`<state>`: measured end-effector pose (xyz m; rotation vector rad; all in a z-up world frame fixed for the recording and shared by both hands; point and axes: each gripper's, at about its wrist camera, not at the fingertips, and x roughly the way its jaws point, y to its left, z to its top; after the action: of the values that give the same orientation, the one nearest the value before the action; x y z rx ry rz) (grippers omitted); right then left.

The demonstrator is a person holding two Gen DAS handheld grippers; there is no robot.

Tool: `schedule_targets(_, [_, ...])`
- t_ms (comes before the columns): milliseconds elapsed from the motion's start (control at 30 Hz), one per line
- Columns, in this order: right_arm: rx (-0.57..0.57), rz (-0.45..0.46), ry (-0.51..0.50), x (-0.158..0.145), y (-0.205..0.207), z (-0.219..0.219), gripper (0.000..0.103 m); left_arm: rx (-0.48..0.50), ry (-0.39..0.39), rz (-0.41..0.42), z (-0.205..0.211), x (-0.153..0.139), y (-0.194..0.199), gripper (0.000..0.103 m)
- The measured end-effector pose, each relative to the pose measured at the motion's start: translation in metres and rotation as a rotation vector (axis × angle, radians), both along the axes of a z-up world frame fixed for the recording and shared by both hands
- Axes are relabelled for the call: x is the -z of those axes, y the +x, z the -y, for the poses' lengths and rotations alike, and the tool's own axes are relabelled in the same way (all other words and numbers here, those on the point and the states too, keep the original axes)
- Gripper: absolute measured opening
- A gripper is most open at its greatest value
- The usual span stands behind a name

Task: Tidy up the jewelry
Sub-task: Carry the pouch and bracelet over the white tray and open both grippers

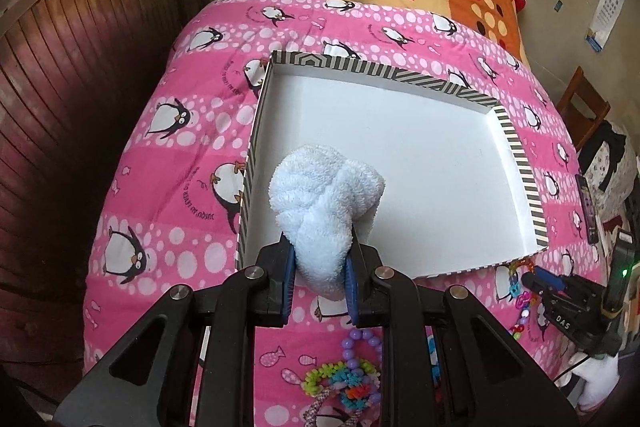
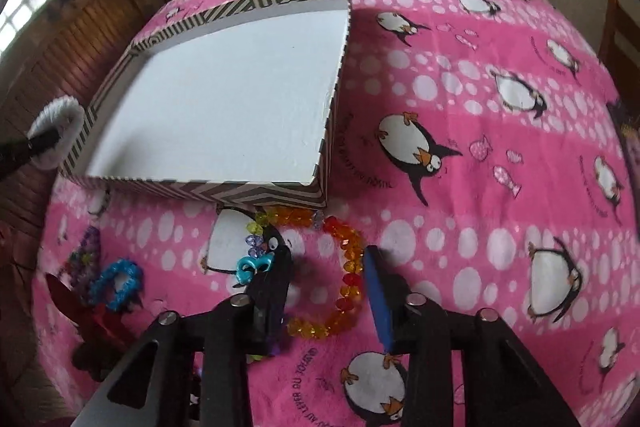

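left tongs (image 1: 320, 267) clamped on a rolled white towel (image 1: 326, 203), blue pads pressed into its sides, roll jutting forward over the near left corner of the striped box (image 1: 516, 147). lower end of the towel hidden between the fingers. box floor white and bare where visible, near left part covered by the towel. just below and behind these tongs, a purple bead bracelet (image 1: 358, 345) and a tangle of multicoloured woven bands (image 1: 344, 387) on the pink penguin blanket (image 1: 160, 155), both partly hidden by the black linkage and cut off at the bottom edge. to the right, beside the box's near corner, a string of coloured links (image 1: 520, 301), too small to make out clearly.

right tongs (image 2: 326, 267) apart, low over the blanket, straddling an orange and red bead bracelet (image 2: 348, 267) lying just in front of the box's near wall. left finger covering part of that loop and of a turquoise charm (image 2: 254, 265). contact with the beads impossible to tell. further left, a blue band (image 2: 116, 281) and a blurred dark red shape (image 2: 80, 311), not identifiable. towel seen again at the far left edge, cut off.
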<state>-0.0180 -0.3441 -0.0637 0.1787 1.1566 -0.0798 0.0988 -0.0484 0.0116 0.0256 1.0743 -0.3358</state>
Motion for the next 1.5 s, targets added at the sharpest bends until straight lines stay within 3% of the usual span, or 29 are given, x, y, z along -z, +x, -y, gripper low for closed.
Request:
schedule_targets(33, [-0.005, 0.002, 0.005, 0.001, 0.0, -0.002, 0.008, -0.004, -0.001, -0.002, -0.001, 0.0, 0.0, 0.019])
schedule_targets(133, [-0.004, 0.012, 0.034, -0.006, -0.01, 0.006, 0.008, -0.015, 0.004, 0.001, -0.005, -0.001, 0.0, 0.019])
schedule_targets(333, [-0.036, 0.157, 0.037, -0.078, -0.03, 0.008, 0.008, -0.04, 0.003, 0.021, -0.01, -0.009, 0.006, 0.019])
schedule_targets(500, [-0.087, 0.246, 0.028, -0.125, -0.001, 0.0, 0.008, -0.049, -0.001, 0.022, -0.007, -0.01, 0.015, 0.019])
schedule_targets(600, [-0.098, 0.264, 0.024, -0.132, 0.025, -0.003, 0.008, -0.063, 0.018, 0.001, -0.005, -0.002, 0.022, 0.019])
schedule_targets(700, [-0.116, 0.253, 0.061, -0.123, 0.057, -0.014, 0.008, -0.06, 0.022, -0.016, -0.002, 0.008, 0.026, 0.019])
schedule_targets(967, [-0.181, 0.167, 0.045, -0.076, 0.138, -0.048, 0.008, -0.057, 0.052, -0.035, 0.011, 0.027, 0.047, 0.019])
schedule_targets(1267, [-0.035, 0.161, -0.08, -0.052, 0.197, -0.005, 0.008, -0.084, 0.055, -0.013, 0.027, 0.034, 0.091, 0.019])
schedule_targets(1367, [-0.005, 0.159, -0.057, -0.043, 0.201, 0.008, 0.008, -0.095, 0.068, 0.0, 0.032, 0.038, 0.102, 0.02])
schedule_targets(1433, [-0.023, 0.16, -0.026, -0.04, 0.202, 0.011, 0.01, -0.108, 0.073, -0.001, 0.033, 0.042, 0.107, 0.024])
schedule_targets(1467, [-0.037, 0.16, -0.007, -0.038, 0.201, 0.012, 0.012, -0.11, 0.07, -0.004, 0.033, 0.044, 0.109, 0.031])
schedule_targets(1500, [-0.036, 0.159, 0.005, -0.037, 0.2, 0.013, 0.026, -0.113, 0.064, -0.009, 0.033, 0.045, 0.11, 0.038])
